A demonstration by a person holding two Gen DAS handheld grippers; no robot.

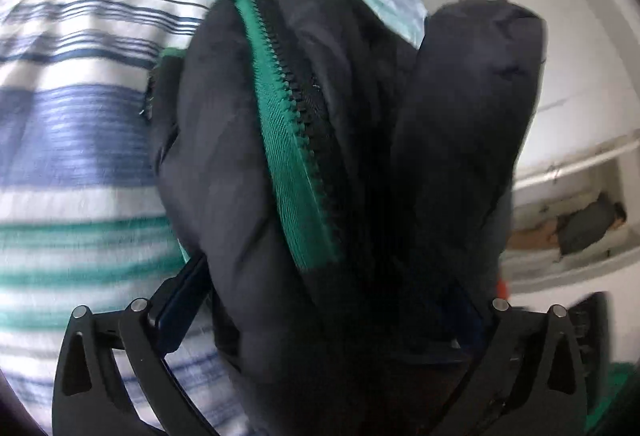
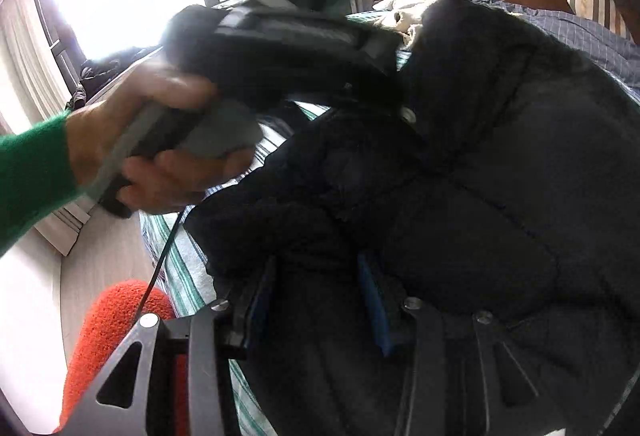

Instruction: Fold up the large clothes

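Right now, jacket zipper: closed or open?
Open where visible: the zipper shows one green tape with bare teeth, no mating half, on the black jacket bunched in the left gripper.

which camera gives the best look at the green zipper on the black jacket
The left wrist view: the green zipper runs sharp and close down the black jacket. The right wrist view shows only dark jacket fabric and no zipper.

Both grippers — left (image 1: 320,300), right (image 2: 316,300) — clamped, jaws part-closed.

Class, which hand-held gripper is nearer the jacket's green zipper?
Left. The left hand-held gripper clamps the jacket right by the green zipper; the right hand-held gripper grips plain fabric.
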